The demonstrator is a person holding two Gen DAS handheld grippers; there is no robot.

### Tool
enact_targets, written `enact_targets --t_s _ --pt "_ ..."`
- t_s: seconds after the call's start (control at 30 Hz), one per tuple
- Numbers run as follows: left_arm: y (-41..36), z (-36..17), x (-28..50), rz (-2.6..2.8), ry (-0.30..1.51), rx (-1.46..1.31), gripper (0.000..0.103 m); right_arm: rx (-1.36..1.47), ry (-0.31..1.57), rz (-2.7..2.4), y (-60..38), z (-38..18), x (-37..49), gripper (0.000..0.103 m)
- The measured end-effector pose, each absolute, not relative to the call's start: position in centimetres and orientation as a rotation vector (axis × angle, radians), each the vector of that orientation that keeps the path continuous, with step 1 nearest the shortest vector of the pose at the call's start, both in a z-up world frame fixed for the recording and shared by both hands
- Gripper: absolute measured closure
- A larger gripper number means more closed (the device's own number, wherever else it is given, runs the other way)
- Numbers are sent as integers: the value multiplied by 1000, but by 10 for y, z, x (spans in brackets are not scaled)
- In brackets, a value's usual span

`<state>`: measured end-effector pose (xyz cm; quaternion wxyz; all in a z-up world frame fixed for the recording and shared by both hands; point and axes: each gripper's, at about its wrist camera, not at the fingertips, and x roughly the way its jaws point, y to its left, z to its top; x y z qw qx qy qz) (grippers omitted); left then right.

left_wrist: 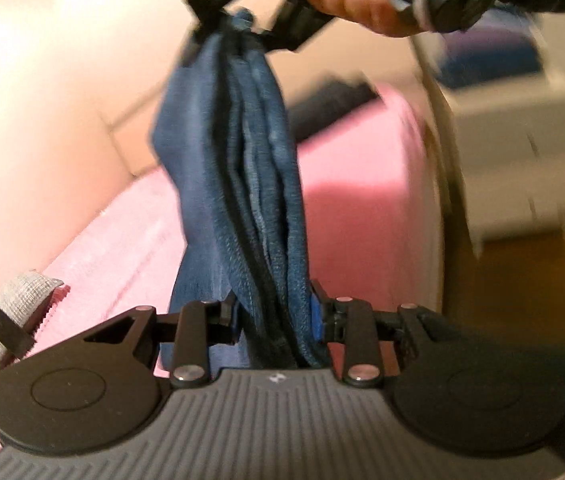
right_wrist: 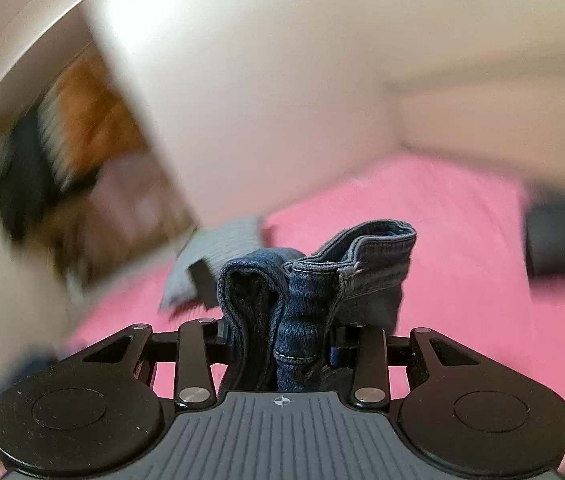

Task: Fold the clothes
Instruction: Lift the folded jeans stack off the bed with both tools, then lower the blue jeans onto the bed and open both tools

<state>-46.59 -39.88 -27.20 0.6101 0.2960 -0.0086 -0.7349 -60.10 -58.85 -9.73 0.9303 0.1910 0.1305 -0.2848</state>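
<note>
Pink bedding [left_wrist: 354, 168] fills the background in both views, with a pale wall behind it and, off at 2 o'clock in the left wrist view, what looks like a white dresser [left_wrist: 522, 148], though it's too smeared to be sure. Blue jeans [left_wrist: 242, 184] are strung up between the two tools, bunched into a long rope of folds. Left gripper [left_wrist: 274, 316] is clamped around the lower end of that bundle, denim packed between its jaws. Up at 12 o'clock in the same view, the right gripper [left_wrist: 238, 28] pinches the top end, with the person's right hand [left_wrist: 358, 0] wrapped on the handle. From the right wrist camera, the waistband sticks up past the closed jaws. A grey ribbed cloth [right_wrist: 218, 256] lies on the bed at 11 o'clock, and something dark [right_wrist: 562, 236] sits at 3 o'clock.
</note>
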Motion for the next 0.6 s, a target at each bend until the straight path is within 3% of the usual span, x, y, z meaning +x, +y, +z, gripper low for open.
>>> enact_targets --t_s 0.07,0.13,0.27,0.43,0.53,0.6 --pt "-401 -258 -459 -1690 22 575 72 177 355 -521 -552 -84 -548 66" --pt "-386 -256 -443 -1699 53 549 65 -28 446 -442 -510 -106 -495 66" --pt "-329 -275 -401 -1679 155 562 63 -322 616 -257 -439 -233 -400 65" --pt "-233 -316 -340 -1491 354 639 63 -601 802 4 -335 -387 -345 66" --pt "-180 -325 -303 -1318 454 647 63 -635 808 6 -318 -422 -347 51" --pt "-157 -326 -279 -1222 509 638 63 -592 813 37 -324 -422 -357 30"
